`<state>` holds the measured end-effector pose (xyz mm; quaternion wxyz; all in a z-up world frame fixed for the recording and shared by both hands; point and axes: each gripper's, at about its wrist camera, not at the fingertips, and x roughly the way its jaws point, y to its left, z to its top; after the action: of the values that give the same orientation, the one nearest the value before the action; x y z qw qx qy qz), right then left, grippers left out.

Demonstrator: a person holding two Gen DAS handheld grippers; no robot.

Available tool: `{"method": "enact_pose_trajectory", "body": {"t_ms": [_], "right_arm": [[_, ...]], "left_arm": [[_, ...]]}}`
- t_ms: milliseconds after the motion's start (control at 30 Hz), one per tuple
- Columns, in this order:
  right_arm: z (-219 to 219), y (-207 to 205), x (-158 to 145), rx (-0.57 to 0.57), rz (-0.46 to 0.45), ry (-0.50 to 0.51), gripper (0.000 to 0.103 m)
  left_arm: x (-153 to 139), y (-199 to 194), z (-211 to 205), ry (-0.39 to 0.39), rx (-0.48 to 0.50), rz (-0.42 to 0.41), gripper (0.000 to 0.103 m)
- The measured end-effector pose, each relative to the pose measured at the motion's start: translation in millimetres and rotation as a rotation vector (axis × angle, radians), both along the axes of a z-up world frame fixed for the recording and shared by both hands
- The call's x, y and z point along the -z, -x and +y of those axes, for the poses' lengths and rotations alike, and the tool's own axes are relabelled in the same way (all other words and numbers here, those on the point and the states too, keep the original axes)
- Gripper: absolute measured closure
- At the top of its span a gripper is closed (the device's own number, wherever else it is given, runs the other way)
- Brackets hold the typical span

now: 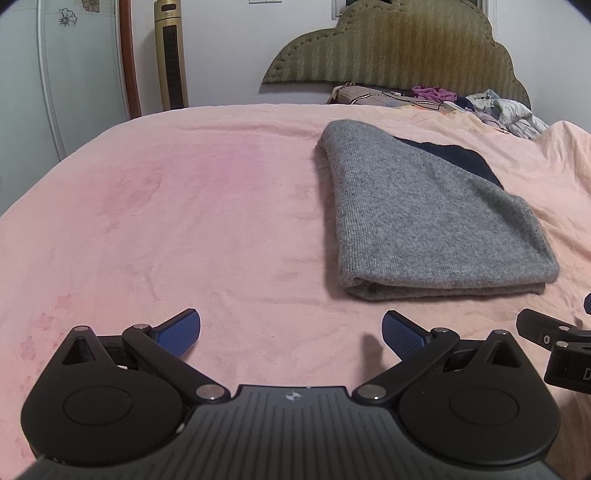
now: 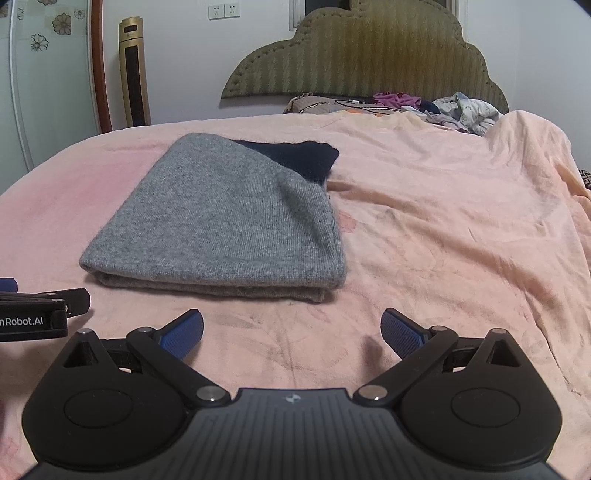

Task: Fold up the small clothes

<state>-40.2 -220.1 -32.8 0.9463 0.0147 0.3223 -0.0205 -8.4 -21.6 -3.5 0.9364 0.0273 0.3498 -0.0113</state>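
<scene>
While both sets of jaws stand spread wide and hold nothing, the left gripper [image 1: 291, 334] and right gripper [image 2: 291, 334] hover over the pink blanket [image 1: 166, 221]. Folded grey knit [image 2: 229, 218] lies just ahead, dark garment [image 2: 295, 155] beneath. Right view alone shows wall sockets [image 2: 223, 11].

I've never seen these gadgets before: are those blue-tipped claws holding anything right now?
Nothing. The left gripper and right gripper are both open and empty, short of the folded grey knitted garment on the pink bedcover.
</scene>
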Motion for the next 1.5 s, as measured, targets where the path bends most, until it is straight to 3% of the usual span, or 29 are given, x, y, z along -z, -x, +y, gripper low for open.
{"method": "enact_pose_trajectory", "body": {"t_ms": [1500], "right_arm": [[3.3, 0.4, 1.3, -0.011, 0.003, -0.007, 0.0]], "left_arm": [[2.9, -2.2, 0.3, -0.023, -0.003, 0.006, 0.0]]}}
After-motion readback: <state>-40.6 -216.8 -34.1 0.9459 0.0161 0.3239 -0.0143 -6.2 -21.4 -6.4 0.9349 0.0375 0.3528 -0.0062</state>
